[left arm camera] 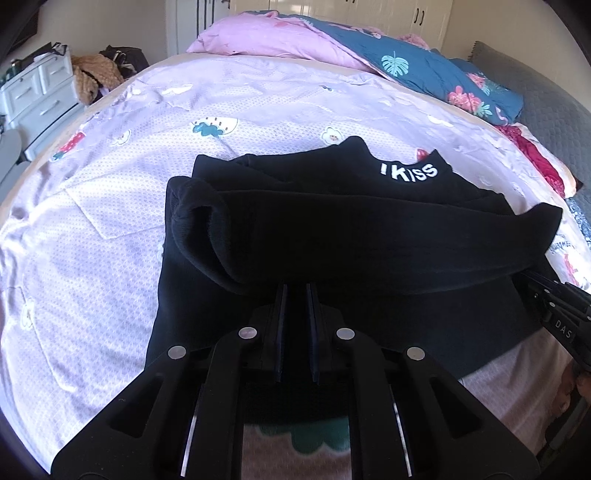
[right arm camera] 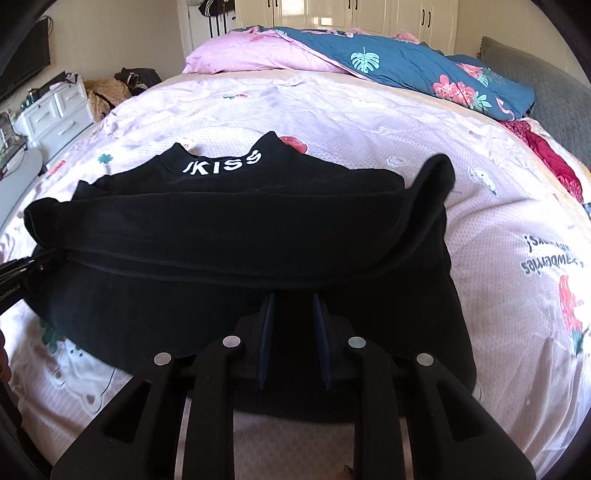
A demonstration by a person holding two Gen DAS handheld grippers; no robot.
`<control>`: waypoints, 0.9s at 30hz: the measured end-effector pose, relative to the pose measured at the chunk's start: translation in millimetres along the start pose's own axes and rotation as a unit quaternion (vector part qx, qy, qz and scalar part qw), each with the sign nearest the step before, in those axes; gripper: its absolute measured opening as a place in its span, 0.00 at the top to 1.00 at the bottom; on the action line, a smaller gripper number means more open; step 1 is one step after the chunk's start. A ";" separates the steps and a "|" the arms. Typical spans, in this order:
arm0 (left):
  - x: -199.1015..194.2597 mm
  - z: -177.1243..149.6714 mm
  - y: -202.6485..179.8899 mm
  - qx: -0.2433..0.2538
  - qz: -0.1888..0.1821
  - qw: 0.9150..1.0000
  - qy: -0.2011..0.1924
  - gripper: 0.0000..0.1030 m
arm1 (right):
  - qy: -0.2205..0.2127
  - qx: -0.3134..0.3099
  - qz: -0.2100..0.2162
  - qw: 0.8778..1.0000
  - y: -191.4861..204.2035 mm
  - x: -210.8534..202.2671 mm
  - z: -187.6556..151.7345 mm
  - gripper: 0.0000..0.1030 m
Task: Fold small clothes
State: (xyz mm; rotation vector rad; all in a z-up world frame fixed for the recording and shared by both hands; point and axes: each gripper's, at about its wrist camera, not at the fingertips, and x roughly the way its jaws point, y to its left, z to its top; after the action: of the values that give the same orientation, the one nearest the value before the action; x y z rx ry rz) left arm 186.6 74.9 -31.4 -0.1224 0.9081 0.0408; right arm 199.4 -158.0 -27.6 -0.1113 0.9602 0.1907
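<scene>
Home bedroom, bed (right arm camera: 332, 122) with duvet (right arm camera: 406, 62), wardrobe doors (right arm camera: 332, 14), drawer unit (left arm camera: 37, 88)

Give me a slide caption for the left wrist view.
Left gripper at the folded hem of a black top on a bed.

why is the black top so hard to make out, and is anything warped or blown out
Left wrist view: the black top is underexposed, folds barely readable; bed sheet bulges with fisheye. Right wrist view: sunlit sheet washes pale, wardrobe doors glare, corners vignette black.
</scene>
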 end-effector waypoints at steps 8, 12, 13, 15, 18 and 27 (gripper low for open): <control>12.8 17.9 4.8 -0.005 0.020 0.999 -0.029 0.96 | 0.009 0.029 0.008 0.999 -6.5 21.8 27.1 0.80; 19.1 29.4 7.3 -0.015 0.023 0.999 -0.039 0.95 | 0.006 0.040 0.001 0.999 -4.8 31.9 38.7 0.78; 19.6 32.0 7.8 -0.017 0.023 0.999 -0.040 0.94 | 0.005 0.044 0.002 0.999 -4.8 34.0 41.2 0.78; 19.9 38.8 11.6 -0.028 0.018 0.998 -0.047 0.93 | 0.003 0.055 0.004 0.998 -6.6 38.2 46.7 0.78; 18.3 48.2 18.1 -0.041 0.009 0.997 -0.060 0.92 | 0.003 0.065 0.012 0.998 -9.9 44.1 54.4 0.78; -3.4 72.4 35.8 -0.078 -0.012 0.989 -0.123 0.70 | -0.015 0.082 0.025 0.996 -14.2 49.8 74.8 0.78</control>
State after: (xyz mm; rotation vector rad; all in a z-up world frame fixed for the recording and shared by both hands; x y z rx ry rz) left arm 238.1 119.3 12.2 -0.2684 0.6558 0.1027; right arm 290.2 -153.0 -25.9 0.0657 0.9451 0.1581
